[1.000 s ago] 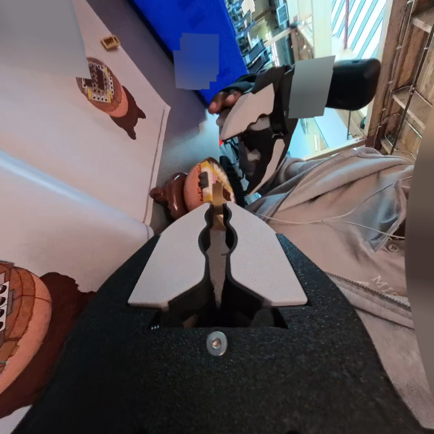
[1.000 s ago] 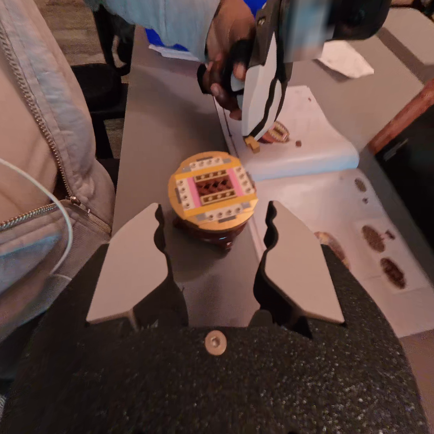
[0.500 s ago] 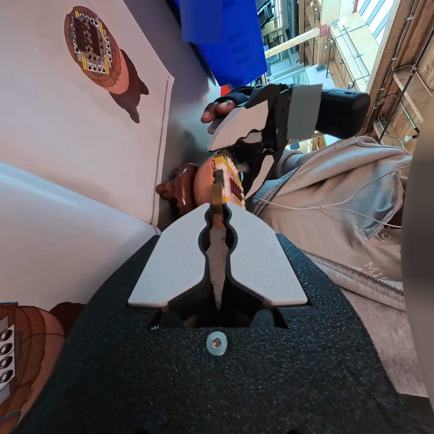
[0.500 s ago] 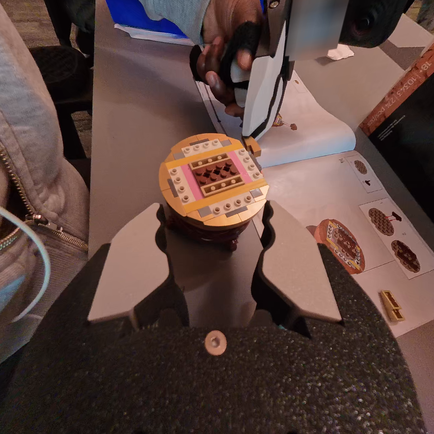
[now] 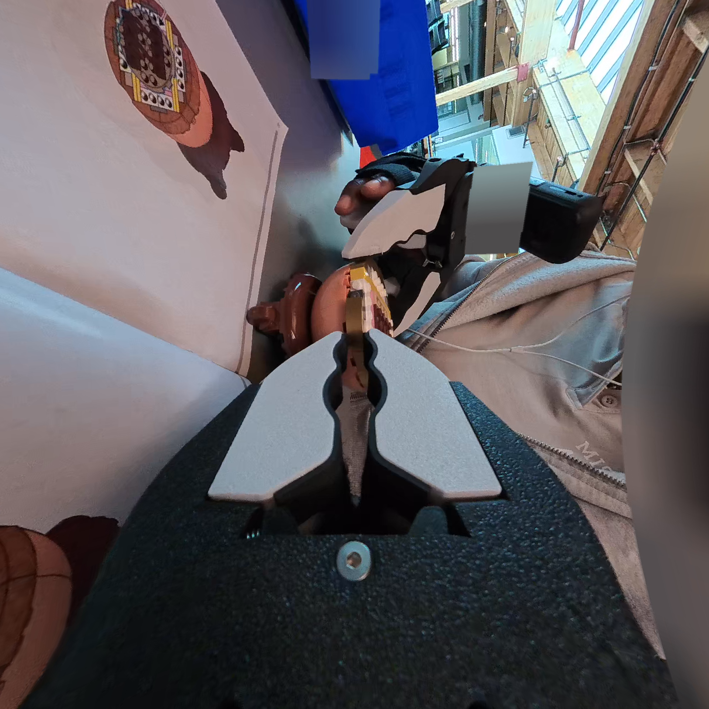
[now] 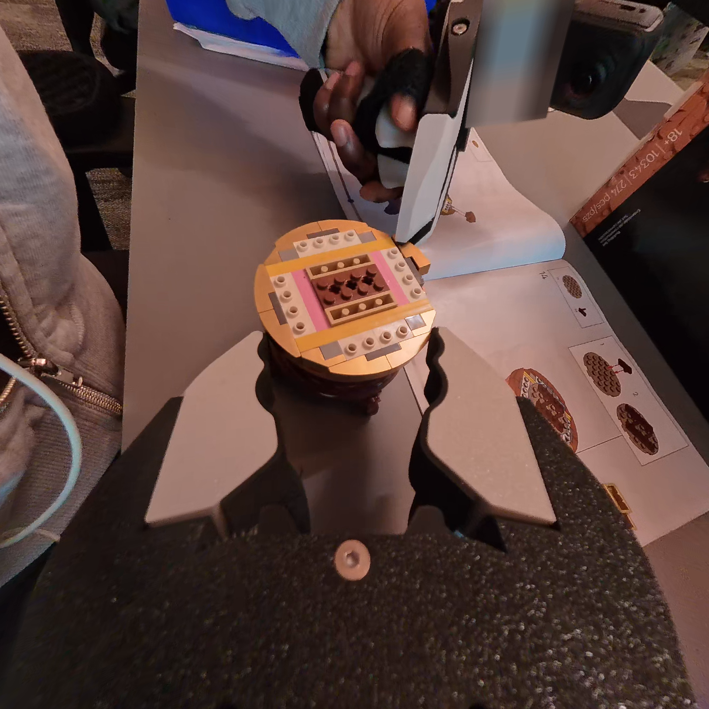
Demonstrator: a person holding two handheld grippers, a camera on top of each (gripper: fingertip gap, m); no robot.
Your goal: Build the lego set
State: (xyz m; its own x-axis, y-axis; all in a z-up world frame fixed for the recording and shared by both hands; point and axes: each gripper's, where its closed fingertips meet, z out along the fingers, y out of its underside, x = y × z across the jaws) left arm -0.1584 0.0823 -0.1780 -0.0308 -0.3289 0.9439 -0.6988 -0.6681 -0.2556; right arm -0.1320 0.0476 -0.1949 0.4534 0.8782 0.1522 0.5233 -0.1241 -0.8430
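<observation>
Pinching a small tan brick [image 6: 416, 258], the left gripper [image 6: 412, 236] presses it against the round model's [image 6: 341, 299] rim; the right gripper [image 6: 347, 345], spread wide, flanks the model, probably to steady it.

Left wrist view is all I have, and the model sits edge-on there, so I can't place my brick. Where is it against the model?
Observer: The left tool holds the tan brick against the rim of the round model, on the side facing the instruction booklet, outside the studded top.
Operator: Is the right tool steadying the model?
Observer: No. The right tool is open, with its fingers either side of the model's dark base. I can't tell whether they touch it.
</observation>
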